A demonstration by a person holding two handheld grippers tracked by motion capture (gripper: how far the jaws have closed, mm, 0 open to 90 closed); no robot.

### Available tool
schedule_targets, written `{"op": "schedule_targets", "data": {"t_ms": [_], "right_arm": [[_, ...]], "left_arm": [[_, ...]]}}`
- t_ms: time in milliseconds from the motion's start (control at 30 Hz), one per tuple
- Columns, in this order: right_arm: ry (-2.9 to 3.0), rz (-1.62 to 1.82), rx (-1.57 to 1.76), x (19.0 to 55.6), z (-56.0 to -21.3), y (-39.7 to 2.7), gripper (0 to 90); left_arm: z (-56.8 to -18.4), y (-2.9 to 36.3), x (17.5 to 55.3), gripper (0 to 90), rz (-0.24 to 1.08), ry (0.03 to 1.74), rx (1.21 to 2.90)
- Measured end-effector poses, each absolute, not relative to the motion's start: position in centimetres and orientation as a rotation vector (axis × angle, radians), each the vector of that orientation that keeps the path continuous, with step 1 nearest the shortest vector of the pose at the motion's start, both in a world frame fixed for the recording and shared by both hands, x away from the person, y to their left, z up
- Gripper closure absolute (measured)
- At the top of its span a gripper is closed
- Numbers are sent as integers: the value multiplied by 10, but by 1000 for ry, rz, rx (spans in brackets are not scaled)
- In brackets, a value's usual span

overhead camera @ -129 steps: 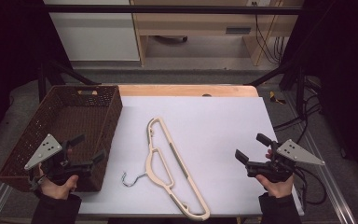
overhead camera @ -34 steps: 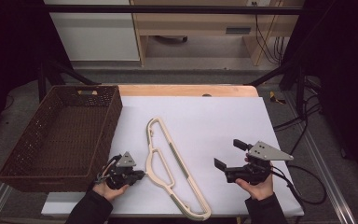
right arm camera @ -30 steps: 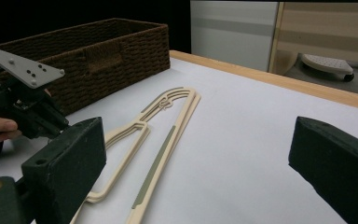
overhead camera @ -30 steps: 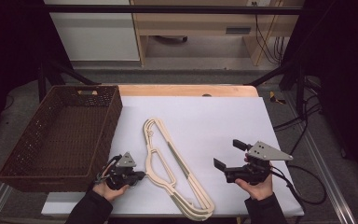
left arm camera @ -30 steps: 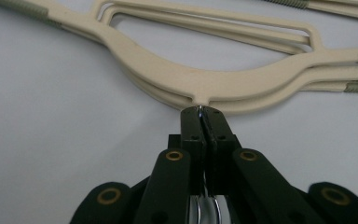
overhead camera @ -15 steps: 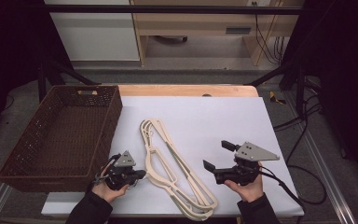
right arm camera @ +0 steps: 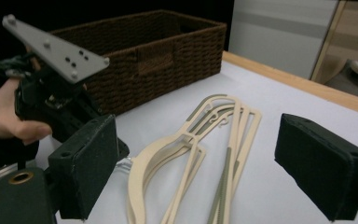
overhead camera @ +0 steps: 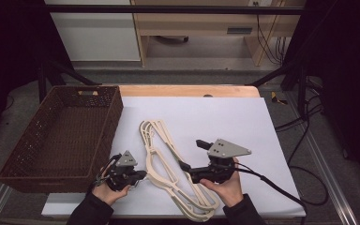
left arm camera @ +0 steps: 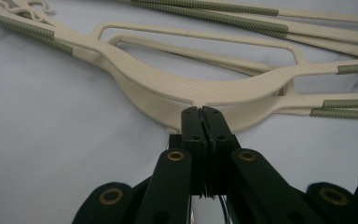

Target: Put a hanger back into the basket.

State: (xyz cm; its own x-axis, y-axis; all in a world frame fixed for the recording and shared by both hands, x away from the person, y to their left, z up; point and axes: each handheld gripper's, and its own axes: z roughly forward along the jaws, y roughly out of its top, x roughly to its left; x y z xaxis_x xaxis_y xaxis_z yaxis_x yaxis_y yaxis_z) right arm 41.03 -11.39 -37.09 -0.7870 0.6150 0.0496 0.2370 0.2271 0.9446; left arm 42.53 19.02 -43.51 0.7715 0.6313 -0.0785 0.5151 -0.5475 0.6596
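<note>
1. Hangers (overhead camera: 168, 164), cream plastic, lie stacked on the white table (overhead camera: 243, 117), lower centre of the high view.
2. Left gripper (overhead camera: 138, 175), lower left, has its jaws pressed together at the hangers' neck, on the metal hook.
3. Right gripper (overhead camera: 190, 158), lower centre, jaws apart and just been closing, hangers lying between them, pads clear of them.
4. Brown wicker basket (overhead camera: 42, 140) sits at the left.

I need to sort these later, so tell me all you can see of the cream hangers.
The cream hangers look like plastic, two or more stacked flat and slightly fanned on the white table top, beside the brown basket. They have grey-green ribbed strips along the arms. The left gripper is shut at their neck, on the hook. The right gripper stands open above them.
</note>
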Motion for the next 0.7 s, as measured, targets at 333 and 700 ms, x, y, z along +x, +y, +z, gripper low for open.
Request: {"op": "schedule_targets", "data": {"t_ms": [333,700], "right_arm": [[2335,1492,782,418,-397,-67,208],[2513,1302,777,420,-440,-37,292]], "left_arm": [[-432,190,425,883,216,857,2278],[-429,188,423,883,212,879,2262]]}}
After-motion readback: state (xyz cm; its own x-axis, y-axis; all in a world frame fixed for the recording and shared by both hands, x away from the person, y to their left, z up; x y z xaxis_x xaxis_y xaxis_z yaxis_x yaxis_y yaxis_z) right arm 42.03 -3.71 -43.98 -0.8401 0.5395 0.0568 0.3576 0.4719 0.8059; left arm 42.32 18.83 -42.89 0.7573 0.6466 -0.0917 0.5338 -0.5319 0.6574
